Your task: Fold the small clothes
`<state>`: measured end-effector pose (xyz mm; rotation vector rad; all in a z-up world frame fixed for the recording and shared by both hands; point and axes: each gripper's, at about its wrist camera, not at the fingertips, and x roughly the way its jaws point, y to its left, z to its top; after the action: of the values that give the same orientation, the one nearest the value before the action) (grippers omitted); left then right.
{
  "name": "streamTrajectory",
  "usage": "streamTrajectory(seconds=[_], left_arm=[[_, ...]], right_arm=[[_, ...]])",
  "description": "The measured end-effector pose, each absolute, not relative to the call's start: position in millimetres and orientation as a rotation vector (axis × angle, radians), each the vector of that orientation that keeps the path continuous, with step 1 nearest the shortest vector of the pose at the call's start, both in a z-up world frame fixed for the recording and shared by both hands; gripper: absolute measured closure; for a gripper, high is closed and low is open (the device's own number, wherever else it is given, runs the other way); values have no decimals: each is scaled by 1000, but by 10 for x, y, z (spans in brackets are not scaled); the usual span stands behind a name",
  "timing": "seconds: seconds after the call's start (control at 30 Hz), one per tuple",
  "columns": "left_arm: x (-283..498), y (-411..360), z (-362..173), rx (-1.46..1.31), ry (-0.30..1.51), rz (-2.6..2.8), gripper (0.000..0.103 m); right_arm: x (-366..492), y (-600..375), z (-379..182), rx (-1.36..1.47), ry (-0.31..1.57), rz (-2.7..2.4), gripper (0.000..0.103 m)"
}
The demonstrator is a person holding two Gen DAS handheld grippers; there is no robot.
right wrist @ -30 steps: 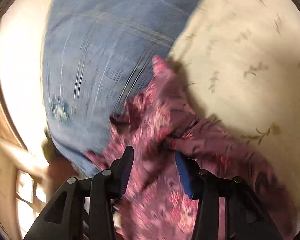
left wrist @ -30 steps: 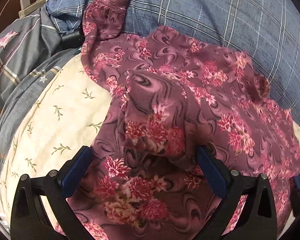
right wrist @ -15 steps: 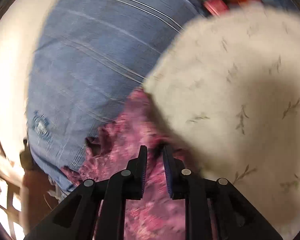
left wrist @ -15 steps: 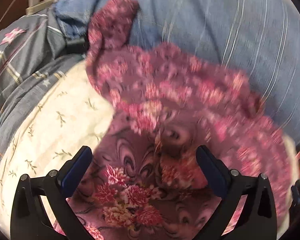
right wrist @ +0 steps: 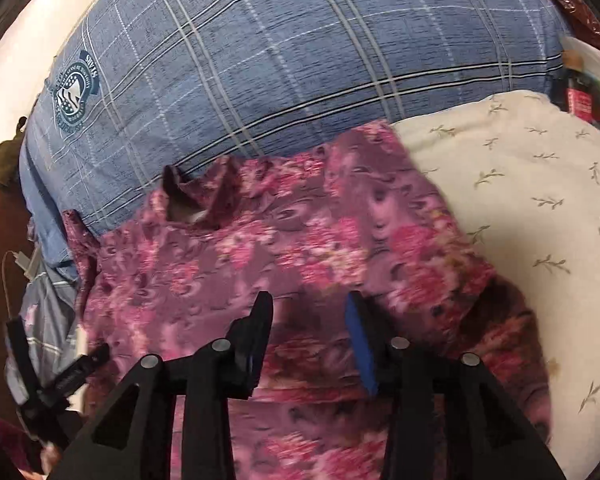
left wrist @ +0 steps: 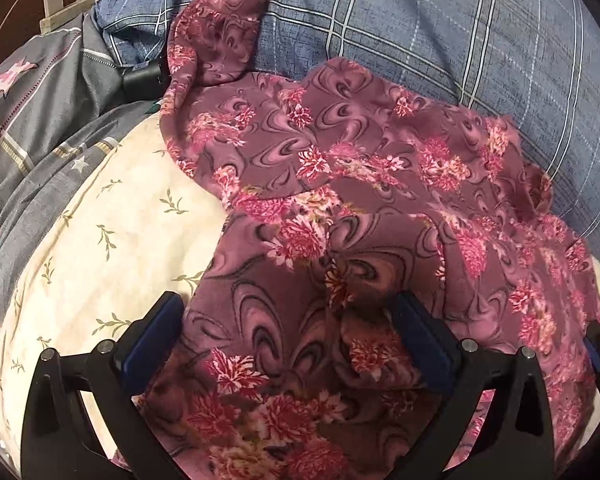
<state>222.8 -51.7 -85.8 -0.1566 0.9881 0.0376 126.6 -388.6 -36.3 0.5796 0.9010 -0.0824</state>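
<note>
A purple garment with pink flowers (left wrist: 340, 184) lies spread across a cream pillow and a blue plaid pillow, one sleeve (left wrist: 220, 20) reaching up at the far left. My left gripper (left wrist: 288, 320) stands wide open low over the garment's near part, the cloth lying loose between its fingers. In the right wrist view the same garment (right wrist: 284, 240) is blurred, its collar opening (right wrist: 180, 200) toward the blue pillow. My right gripper (right wrist: 308, 316) hovers over the cloth with its jaws partly apart and opening; no fabric is pinched between the pads.
The blue plaid pillow (right wrist: 260, 60) fills the far side and the cream leaf-print pillow (left wrist: 100, 240) the near side. A grey star-patterned quilt (left wrist: 32, 120) is bunched at the left, with a charger and cable (left wrist: 52, 0) beyond it. Red packets (right wrist: 580, 96) lie at the far right.
My right gripper narrowed on the cloth half a second ago and now stands wider; it has rolled and swung back over the garment. The raised fold in the garment's middle now lies flatter. The left gripper stayed put.
</note>
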Motion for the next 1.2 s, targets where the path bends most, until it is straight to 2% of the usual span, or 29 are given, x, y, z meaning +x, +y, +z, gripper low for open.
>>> streamTrajectory(seconds=[0.03,0.1,0.13,0.17,0.2,0.27,0.37,0.57,0.83,1.1,1.2], left_arm=[[2224,-491,-834,-176,997,32,0],[2258,-386,-750,-228,995,7,0],[2283,-320,-697,-247,993,3,0],[2346,-218,-630,-264,994,-2,0],[2416,-120,-578,-270,990,-4,0],[2629,156,-419,-258,976,33,0],[3001,554,-261,-261,971,94,0],[3874,1259,-231,-355,1010,147,0],[4263,1372,-487,-477,1051,151,0],[4479,1151,-85,-260,878,184,0],[4524,1023,33,-97,806,181,0]], right_arm=[[1257,-3858,-314,589,871,-55,62],[1234,-3797,-268,566,849,-21,53],[1260,-3753,-314,541,871,-17,45],[1289,-3710,-385,522,903,-11,42],[1316,-3655,-499,484,946,3,42],[1275,-3542,-478,398,898,17,35],[1301,-3442,-494,360,904,11,30],[1320,-3406,-521,380,881,32,27],[1270,-3496,-503,394,874,68,20],[1264,-3544,-518,432,859,95,18],[1264,-3554,-521,444,854,108,16]])
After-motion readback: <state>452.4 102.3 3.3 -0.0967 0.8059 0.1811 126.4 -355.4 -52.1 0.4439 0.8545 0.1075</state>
